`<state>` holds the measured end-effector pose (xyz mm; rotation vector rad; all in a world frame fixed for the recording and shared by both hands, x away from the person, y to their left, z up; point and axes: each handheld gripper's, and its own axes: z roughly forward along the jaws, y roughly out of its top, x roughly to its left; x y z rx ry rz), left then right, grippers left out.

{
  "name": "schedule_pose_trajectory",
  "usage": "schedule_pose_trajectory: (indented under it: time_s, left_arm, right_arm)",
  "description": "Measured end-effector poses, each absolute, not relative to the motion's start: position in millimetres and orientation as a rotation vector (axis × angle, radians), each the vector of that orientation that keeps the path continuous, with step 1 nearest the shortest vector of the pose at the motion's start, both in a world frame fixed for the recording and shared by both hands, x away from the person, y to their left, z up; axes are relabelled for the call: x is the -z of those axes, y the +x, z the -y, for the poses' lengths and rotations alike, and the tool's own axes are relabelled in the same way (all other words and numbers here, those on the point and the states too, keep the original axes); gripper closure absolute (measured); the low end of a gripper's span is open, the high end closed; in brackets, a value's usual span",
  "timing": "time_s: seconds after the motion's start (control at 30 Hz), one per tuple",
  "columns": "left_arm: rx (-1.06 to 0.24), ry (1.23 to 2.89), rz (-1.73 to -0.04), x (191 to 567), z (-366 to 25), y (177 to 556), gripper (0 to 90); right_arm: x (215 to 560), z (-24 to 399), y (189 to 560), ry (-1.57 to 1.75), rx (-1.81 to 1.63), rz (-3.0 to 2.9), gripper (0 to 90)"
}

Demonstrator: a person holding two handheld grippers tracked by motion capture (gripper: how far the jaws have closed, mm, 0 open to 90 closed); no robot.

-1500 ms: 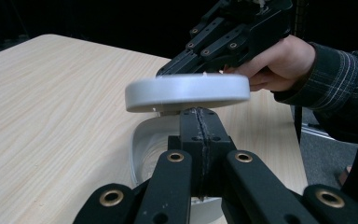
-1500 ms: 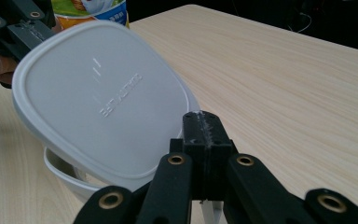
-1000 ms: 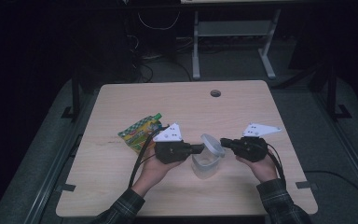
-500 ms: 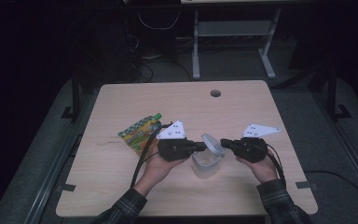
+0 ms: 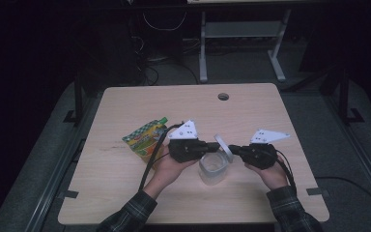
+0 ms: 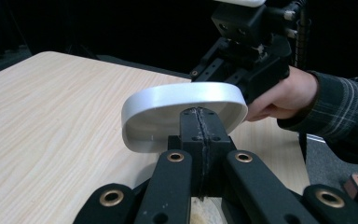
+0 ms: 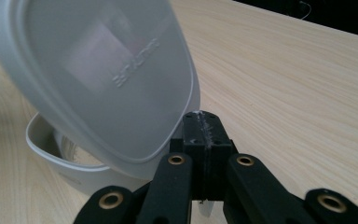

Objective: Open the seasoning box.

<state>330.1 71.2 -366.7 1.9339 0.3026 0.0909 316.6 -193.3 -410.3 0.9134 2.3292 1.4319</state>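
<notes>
Plastic lid point(image 6: 182, 105): white, tilted up off its tub, pinched at one edge by the left hand-held gripper point(image 6: 200, 122), jaws pressed tight on the rim.
Right hand-held gripper point(image 7: 200, 126): jaws fully together at the tub's near rim; whether they pinch it I cannot tell.
Tub point(image 5: 213, 167): clear, on the surface point(image 5: 174, 104) between both hands.
High view: adds a green pouch point(image 5: 145, 137) left of the hands.
Right gripper view: catches embossed lettering on the lid's face.
</notes>
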Motion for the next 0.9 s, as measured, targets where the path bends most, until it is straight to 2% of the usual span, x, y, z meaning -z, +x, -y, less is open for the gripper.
schedule_pose_trajectory:
  time_s: [0.43, 0.9]
  left_arm:
    - [-0.085, 1.943, -0.308, 366.1, -71.9, 331.7, 90.0]
    - [-0.074, 1.958, -0.359, 367.4, -94.5, 323.7, 89.8]
  right_arm:
    - [409.8, 200.3, 315.2, 0.952, -1.423, -2.298, 89.8]
    - [415.2, 228.3, 299.2, 1.008, -1.430, -2.260, 89.7]
